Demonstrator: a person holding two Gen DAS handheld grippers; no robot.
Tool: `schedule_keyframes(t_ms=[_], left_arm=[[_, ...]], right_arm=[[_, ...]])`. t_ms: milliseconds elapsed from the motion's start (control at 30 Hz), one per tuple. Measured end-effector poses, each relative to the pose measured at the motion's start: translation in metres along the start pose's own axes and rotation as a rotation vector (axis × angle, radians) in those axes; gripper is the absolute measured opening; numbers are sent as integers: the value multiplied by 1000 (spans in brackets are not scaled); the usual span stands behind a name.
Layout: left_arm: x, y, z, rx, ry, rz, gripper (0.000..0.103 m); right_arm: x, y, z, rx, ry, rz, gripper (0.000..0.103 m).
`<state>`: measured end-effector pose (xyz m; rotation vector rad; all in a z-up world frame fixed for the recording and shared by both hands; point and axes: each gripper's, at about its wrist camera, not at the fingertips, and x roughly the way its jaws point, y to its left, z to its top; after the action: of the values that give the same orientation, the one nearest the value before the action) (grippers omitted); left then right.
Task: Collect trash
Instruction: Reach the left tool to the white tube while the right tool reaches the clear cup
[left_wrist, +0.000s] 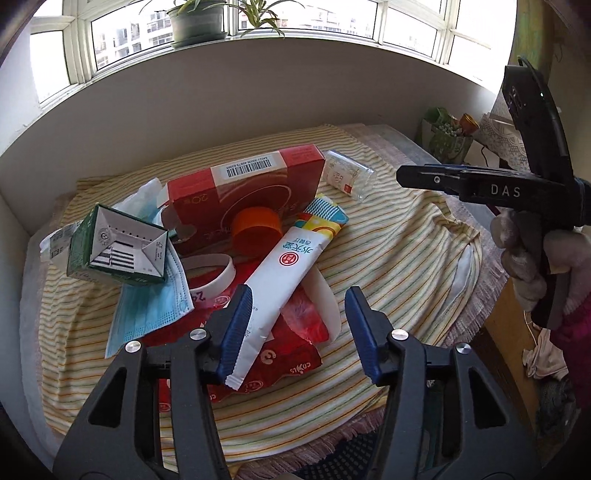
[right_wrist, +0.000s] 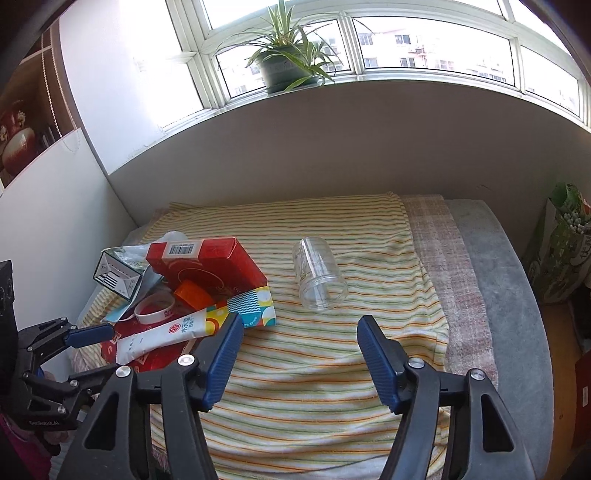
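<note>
With its jaws apart and empty, the left gripper (left_wrist: 295, 332) straddles the white sachet (left_wrist: 284, 273) atop the trash pile at the striped cloth's (left_wrist: 399, 258) left edge, and closing could snag the red wrapper (left_wrist: 295, 354) beneath, while beyond the empty, parted right gripper (right_wrist: 299, 354) the clear jar (right_wrist: 319, 273) lying mid-cloth might roll.

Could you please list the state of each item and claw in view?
Left claw: open, white sachet between its jaws.
Right claw: open, empty.
White sachet: lying atop the trash pile.
Clear jar: on its side, lidless, apart from the pile.
Red box: closed, tilted.
Green carton: flattened end up.
Face mask: crumpled under the carton.
</note>
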<state>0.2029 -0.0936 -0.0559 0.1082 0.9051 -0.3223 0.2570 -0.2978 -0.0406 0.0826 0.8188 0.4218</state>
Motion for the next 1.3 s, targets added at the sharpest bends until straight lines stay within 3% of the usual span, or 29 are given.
schedule_keyframes(t_ms=[133,333,600,700,900,1067,1167,1300], left_arm=[[20,3,10,9,49,-5,49],[36,11,17,15,83,9,49],[60,19,23,-19,123,-25,49],[61,23,21,-30,127,-44,37],[56,25,18,-27,115,-46,32],[56,18,22,-11,102,-41,16],[56,14,24,-10,99,-48,11],[53,12,26,-21,86,-56,6]], right_arm=[[19,-5,12,15,26,18,66],[48,-14,25,44,66,32,66],[74,-15,35,33,99,38,66],[81,-14,37,20,107,32,66],[93,-18,42,18,119,-5,66],[105,-15,46,-14,130,-45,65],[115,-13,49,-19,149,-47,51],[116,-11,49,-3,145,-34,49]])
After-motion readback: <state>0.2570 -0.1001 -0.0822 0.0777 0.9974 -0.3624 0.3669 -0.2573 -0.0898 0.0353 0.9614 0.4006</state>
